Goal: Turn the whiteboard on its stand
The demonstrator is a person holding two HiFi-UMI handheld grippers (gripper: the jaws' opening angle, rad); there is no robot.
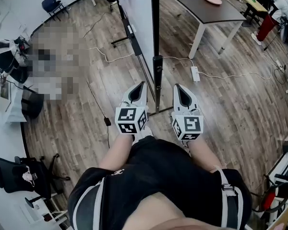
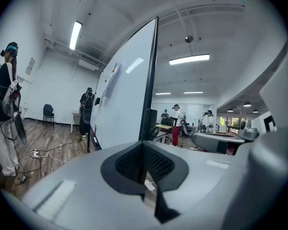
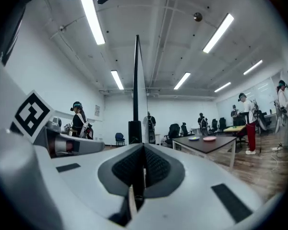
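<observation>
The whiteboard (image 1: pixel 140 13) stands straight ahead, its black side edge turned toward me. Its upright carries a black pivot block (image 1: pixel 157 63) at about gripper height, and the stand's foot bar (image 1: pixel 124 40) lies on the wood floor. My left gripper (image 1: pixel 139 85) is just left of that edge and my right gripper (image 1: pixel 178 86) just right of it, both short of the board. In the left gripper view the left gripper (image 2: pixel 143 146) is shut and empty, with the white face of the whiteboard (image 2: pixel 125 95) beyond. The right gripper (image 3: pixel 144 148) is shut and empty, facing the whiteboard (image 3: pixel 136 80) edge-on.
A dark table (image 1: pixel 201 8) with two plates stands to the right of the board. A white power strip (image 1: pixel 195 74) and cables lie on the floor near the stand. A black chair (image 1: pixel 54 5) is far left. Several people stand around the room.
</observation>
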